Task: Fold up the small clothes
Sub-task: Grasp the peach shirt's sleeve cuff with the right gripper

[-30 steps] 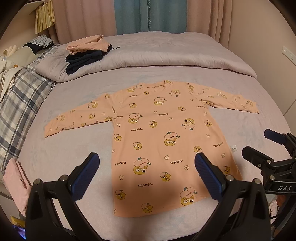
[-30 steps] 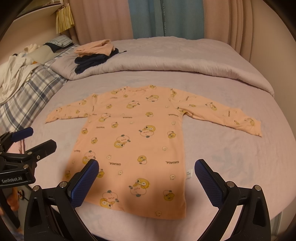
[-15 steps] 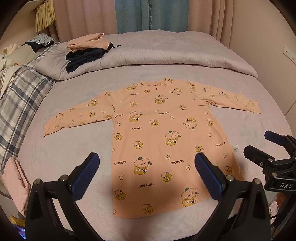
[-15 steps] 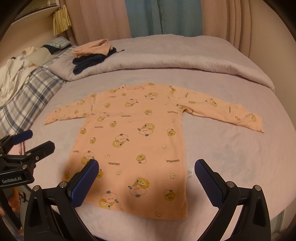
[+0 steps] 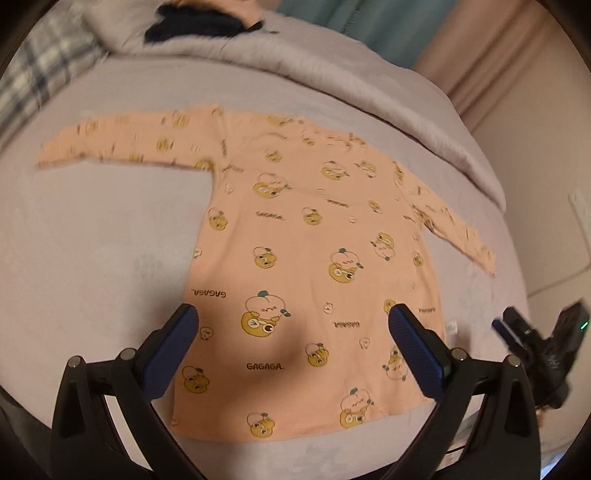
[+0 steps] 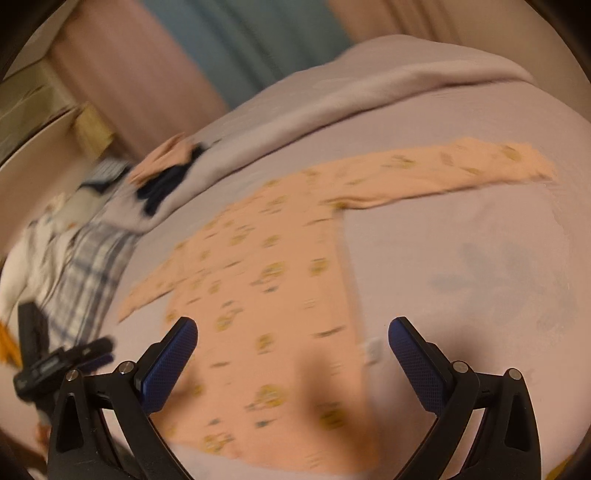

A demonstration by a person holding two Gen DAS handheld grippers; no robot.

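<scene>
A peach long-sleeved shirt (image 5: pixel 314 266) lies flat on the bed (image 5: pixel 103 258), front up, both sleeves spread out to the sides and its hem nearest the cameras. It is printed all over with yellow cartoon fruit faces and the word "GAGAGA", and a small white tag (image 5: pixel 450 328) sticks out of one side seam near the hem. The cloth looks smooth, with no fold in it.

The left wrist view is the sharper one. From its left edge it shows a plaid blanket (image 5: pixel 33 74), then a dark garment (image 5: pixel 192 26) on the rolled duvet (image 5: pixel 332 85) behind the shirt, then teal curtain (image 5: pixel 351 29) and pink curtain (image 5: pixel 498 44). The left claw (image 5: pixel 293 326) hangs over the lower half of the shirt with its blue pads wide apart and nothing between them. At the far right of this view the right claw (image 5: pixel 513 332) shows as a dark shape off the side of the shirt (too blurred to tell how it stands there).

The right wrist view is tilted and smeared by motion, so the print reads only as yellow blots. It alone shows white bedding (image 6: pixel 33 251) heaped at the left, a peach garment (image 6: pixel 162 155) on top of the dark one, and faint grey marks (image 6: pixel 491 269) on the sheet to the right of the shirt. Its own claw (image 6: pixel 293 330) is spread wide and empty above the shirt's lower right side, with the tag just inside its right pad. The left claw appears at this view's lower left edge.
</scene>
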